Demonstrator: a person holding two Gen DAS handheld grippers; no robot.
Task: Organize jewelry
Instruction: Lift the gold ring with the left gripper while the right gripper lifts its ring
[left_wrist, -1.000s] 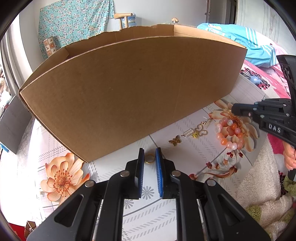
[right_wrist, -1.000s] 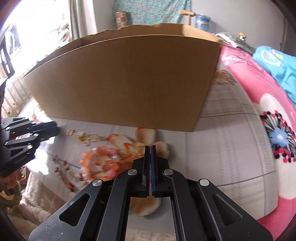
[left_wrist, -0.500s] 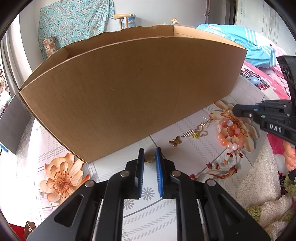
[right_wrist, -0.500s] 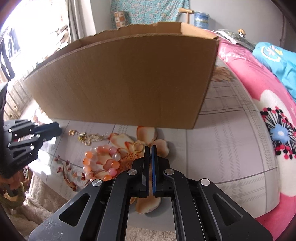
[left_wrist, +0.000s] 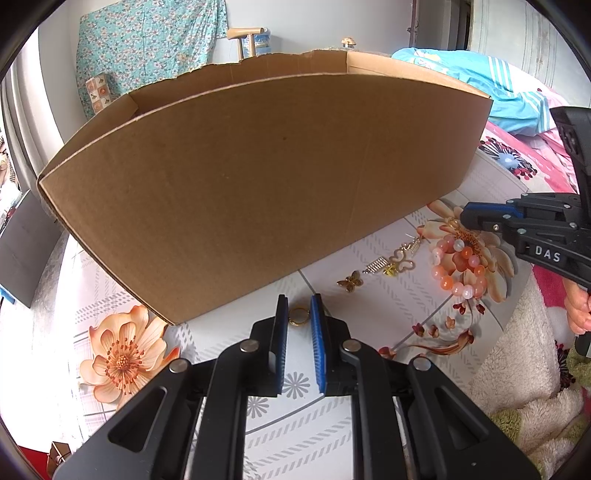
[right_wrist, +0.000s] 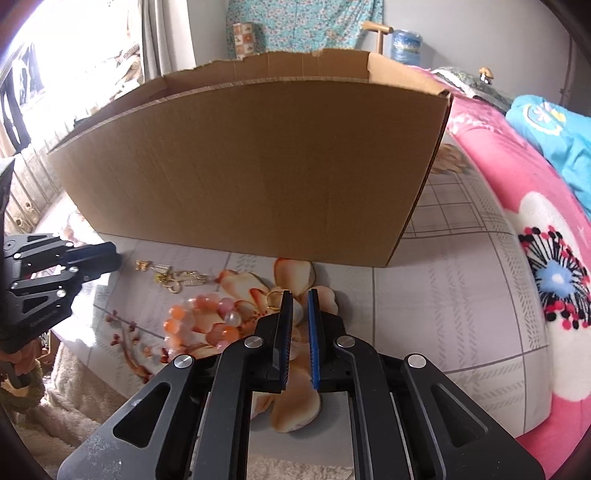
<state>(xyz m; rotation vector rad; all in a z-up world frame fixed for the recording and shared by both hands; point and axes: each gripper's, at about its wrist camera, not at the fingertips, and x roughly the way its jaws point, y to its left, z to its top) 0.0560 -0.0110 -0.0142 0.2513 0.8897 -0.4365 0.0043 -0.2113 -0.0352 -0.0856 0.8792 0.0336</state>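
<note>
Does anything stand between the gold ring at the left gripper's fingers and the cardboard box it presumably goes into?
Only the cardboard box's own tall near wall. The gold ring lies on the tablecloth between the left gripper's fingers, just in front of that wall, so it must go up over the rim. Nothing else lies between them.
</note>
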